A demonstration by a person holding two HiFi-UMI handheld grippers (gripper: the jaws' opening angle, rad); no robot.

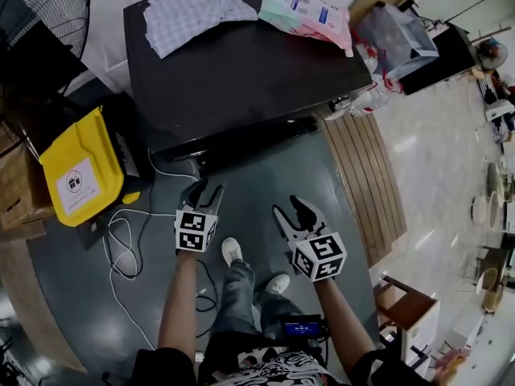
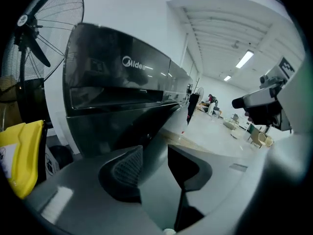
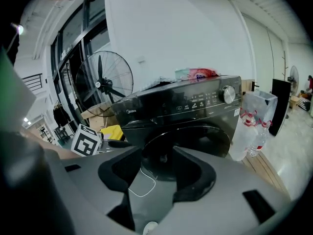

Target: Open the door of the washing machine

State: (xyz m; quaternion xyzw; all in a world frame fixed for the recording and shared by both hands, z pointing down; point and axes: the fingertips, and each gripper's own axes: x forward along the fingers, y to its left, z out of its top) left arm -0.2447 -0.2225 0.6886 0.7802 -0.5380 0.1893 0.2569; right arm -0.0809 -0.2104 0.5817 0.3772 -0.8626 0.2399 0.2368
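The black front-loading washing machine stands ahead of me. In the right gripper view its round door is closed under the control panel with a knob. My left gripper hangs open and empty just in front of the machine's lower front, toward its left corner. Its jaws are apart with nothing between them. My right gripper is open and empty too, a little farther back, and its jaws frame the door from a short distance.
A yellow bin and a standing fan are left of the machine. A checked cloth and a packet lie on top. A plastic bag with bottles stands at its right. A white cable trails over the grey floor.
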